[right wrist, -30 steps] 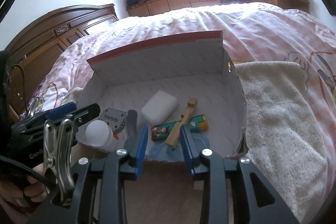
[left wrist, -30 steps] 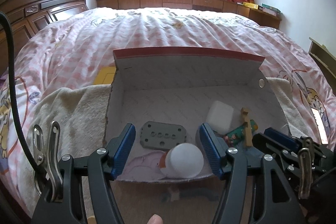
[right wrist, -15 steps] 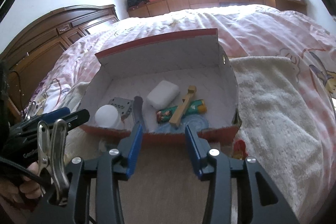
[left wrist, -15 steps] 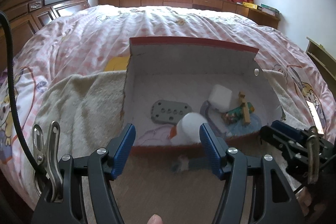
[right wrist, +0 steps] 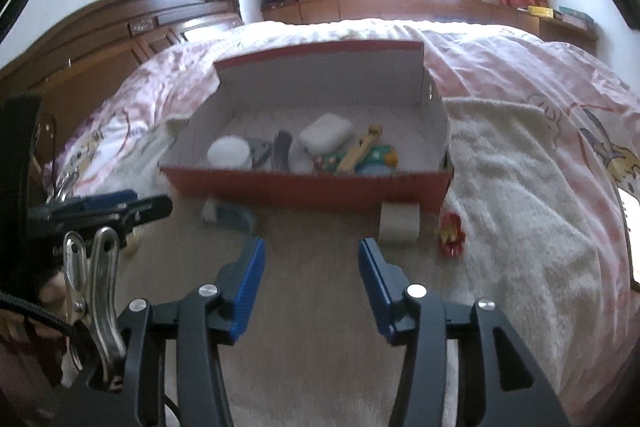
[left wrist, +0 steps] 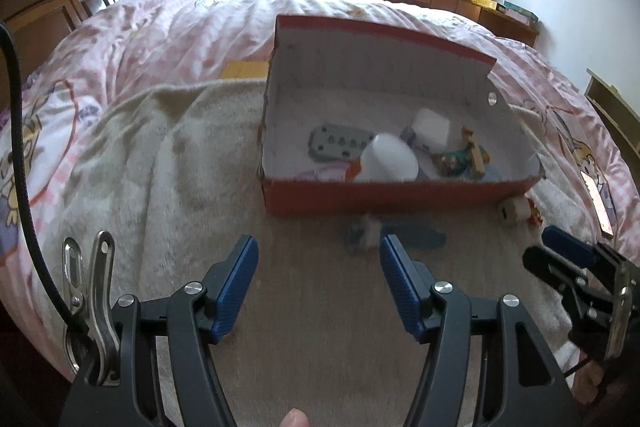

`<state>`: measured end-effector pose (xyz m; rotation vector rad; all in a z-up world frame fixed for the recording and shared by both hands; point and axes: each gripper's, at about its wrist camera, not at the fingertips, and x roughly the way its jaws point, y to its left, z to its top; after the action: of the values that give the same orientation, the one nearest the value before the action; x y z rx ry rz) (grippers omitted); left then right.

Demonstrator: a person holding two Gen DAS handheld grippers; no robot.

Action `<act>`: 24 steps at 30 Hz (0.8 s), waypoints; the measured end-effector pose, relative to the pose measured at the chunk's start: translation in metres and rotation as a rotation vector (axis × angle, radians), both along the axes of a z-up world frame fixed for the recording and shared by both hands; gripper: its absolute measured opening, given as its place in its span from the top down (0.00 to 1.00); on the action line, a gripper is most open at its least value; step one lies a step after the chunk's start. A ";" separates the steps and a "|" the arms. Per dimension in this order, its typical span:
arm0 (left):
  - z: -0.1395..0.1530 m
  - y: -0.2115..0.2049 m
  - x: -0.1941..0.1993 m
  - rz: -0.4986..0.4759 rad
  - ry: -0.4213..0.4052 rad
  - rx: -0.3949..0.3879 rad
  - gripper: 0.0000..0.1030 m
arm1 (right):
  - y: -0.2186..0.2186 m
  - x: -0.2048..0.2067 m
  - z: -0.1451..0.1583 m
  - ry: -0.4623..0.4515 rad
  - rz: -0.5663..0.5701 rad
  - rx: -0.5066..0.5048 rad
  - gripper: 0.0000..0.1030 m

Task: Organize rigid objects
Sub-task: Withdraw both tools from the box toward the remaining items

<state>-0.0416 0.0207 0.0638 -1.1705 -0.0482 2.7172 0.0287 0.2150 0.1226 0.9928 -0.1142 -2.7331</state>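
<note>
Red cardboard box [left wrist: 400, 193] sits on the towel [left wrist: 160, 163], a white cup [left wrist: 386, 157] and toys inside. Left gripper [left wrist: 316, 281] hangs open and empty; right gripper [right wrist: 311, 281] is opening, nothing between its jaws.

Both tongs are pulling back from the box [left wrist: 384, 193], which is sitting farther off in both views than a second ago. The right tongs [right wrist: 311, 285] are opening with nothing between them, now clear of the wooden stick [right wrist: 356, 155]. A white block [right wrist: 399, 223] and red toy [right wrist: 451, 235] are coming into view before the box.
</note>
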 end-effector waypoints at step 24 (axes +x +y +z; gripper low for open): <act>-0.030 0.042 -0.024 -0.090 -0.080 0.028 0.19 | 0.010 0.021 -0.051 -0.118 -0.026 0.010 0.45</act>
<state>-0.0660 0.0631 0.0341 -1.2420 -0.0433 2.5837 0.0492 0.2246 0.0714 1.1632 -0.1353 -2.7000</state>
